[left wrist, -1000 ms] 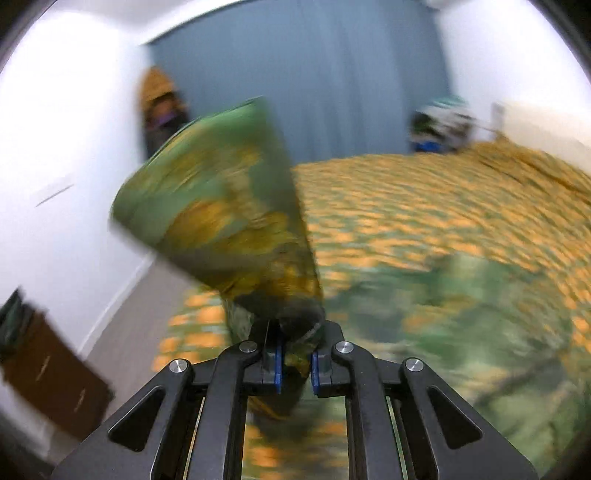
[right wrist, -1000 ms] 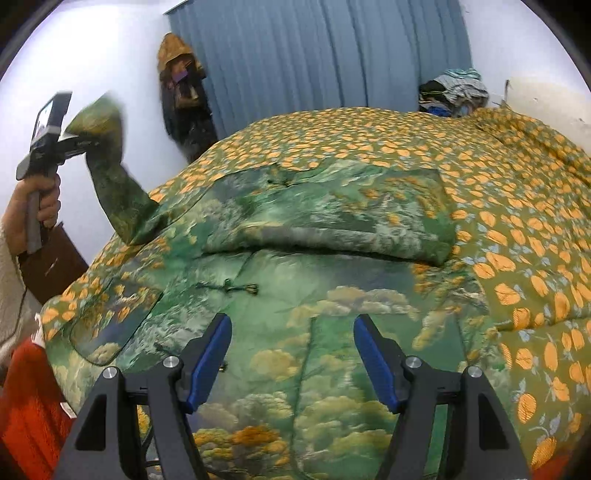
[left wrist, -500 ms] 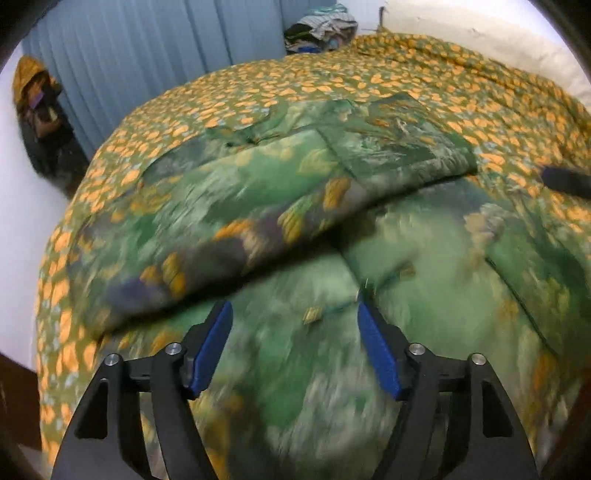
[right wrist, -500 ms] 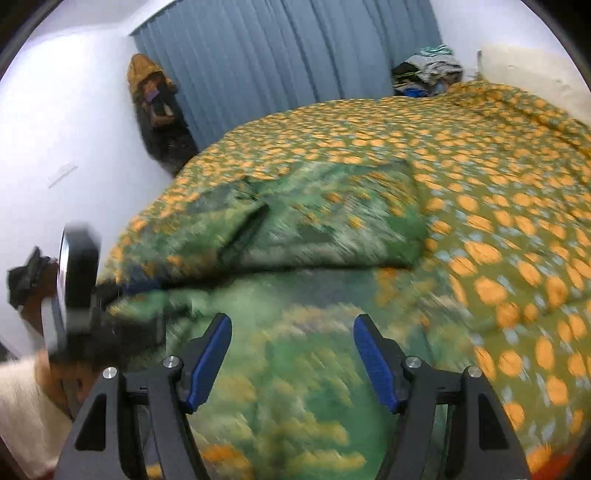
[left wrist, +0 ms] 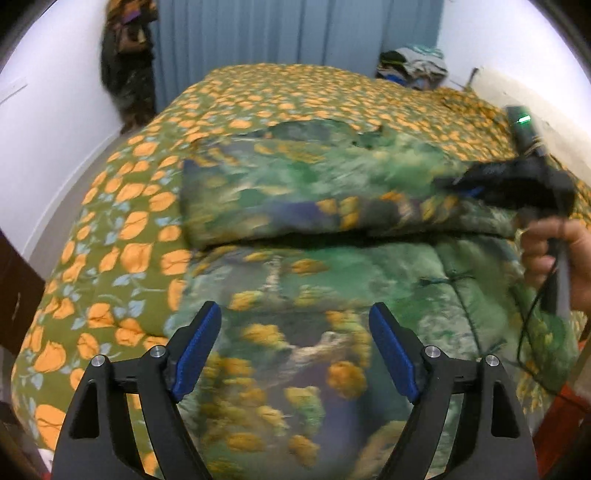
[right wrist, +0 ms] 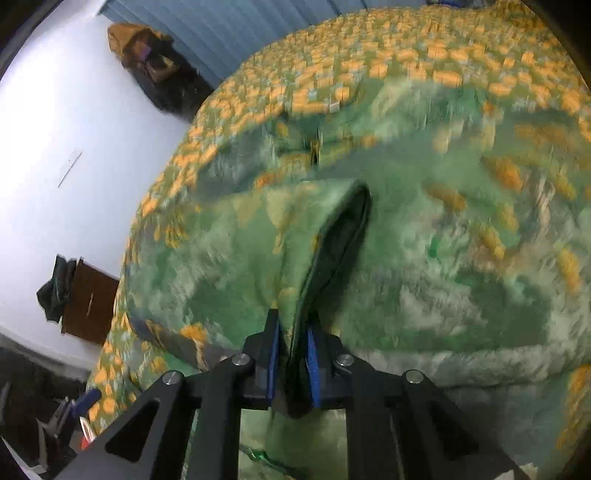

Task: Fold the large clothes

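A large green garment [left wrist: 314, 266] printed with trees and yellow clouds lies spread on the bed, both sleeves folded across its upper part. My left gripper [left wrist: 295, 343] hovers above the garment's lower half, its jaws opening wide with nothing between the blue pads. At the right of the left wrist view a hand holds my right gripper [left wrist: 461, 184] at the folded sleeve. The right wrist view shows that gripper [right wrist: 291, 350] shut on a dark-lined edge of the garment [right wrist: 332, 240], which rises from between its pads.
The bed carries a green cover with orange flowers [left wrist: 122, 236]. A blue curtain [left wrist: 295, 33] hangs at the back, clothes [left wrist: 410, 62] are piled at the far right corner, a dark coat [left wrist: 125, 62] hangs at the left wall and brown furniture [right wrist: 88, 302] stands by the bed.
My left gripper let go of the sleeve it held up, opened and came down over the garment's lower half. My right gripper swung across and shut on the garment's edge.
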Demonstrator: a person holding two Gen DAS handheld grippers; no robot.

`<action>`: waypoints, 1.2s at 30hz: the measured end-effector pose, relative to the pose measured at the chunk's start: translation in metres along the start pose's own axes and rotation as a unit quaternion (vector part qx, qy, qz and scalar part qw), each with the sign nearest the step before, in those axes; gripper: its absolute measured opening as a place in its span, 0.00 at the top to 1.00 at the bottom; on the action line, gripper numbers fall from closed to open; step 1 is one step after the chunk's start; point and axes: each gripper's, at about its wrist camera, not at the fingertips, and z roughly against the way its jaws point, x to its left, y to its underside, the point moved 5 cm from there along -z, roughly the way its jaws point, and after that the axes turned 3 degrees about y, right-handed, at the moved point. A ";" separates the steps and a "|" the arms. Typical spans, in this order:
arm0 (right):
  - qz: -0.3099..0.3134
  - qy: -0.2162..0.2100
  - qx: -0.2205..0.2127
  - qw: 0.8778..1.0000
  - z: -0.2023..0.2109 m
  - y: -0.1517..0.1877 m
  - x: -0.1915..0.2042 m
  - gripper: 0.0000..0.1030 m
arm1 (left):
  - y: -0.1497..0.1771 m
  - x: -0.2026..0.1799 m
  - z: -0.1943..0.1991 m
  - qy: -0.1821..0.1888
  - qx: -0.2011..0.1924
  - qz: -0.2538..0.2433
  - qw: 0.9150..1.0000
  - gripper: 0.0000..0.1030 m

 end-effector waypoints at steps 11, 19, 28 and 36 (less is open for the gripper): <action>0.101 0.141 -0.033 0.984 0.008 -0.001 -0.016 0.58 | -0.084 0.033 -0.036 0.016 0.005 0.053 0.998 0.19; 0.136 0.034 0.019 0.990 -0.039 -0.005 0.014 0.60 | -0.090 0.037 -0.160 0.016 0.124 0.051 0.991 0.20; 0.087 0.010 0.036 0.996 -0.063 0.014 -0.018 0.66 | -0.098 0.021 -0.143 0.037 0.147 0.041 0.988 0.22; 0.099 0.018 0.025 0.995 -0.065 0.017 -0.012 0.66 | -0.141 0.023 -0.208 0.068 0.158 0.045 0.984 0.23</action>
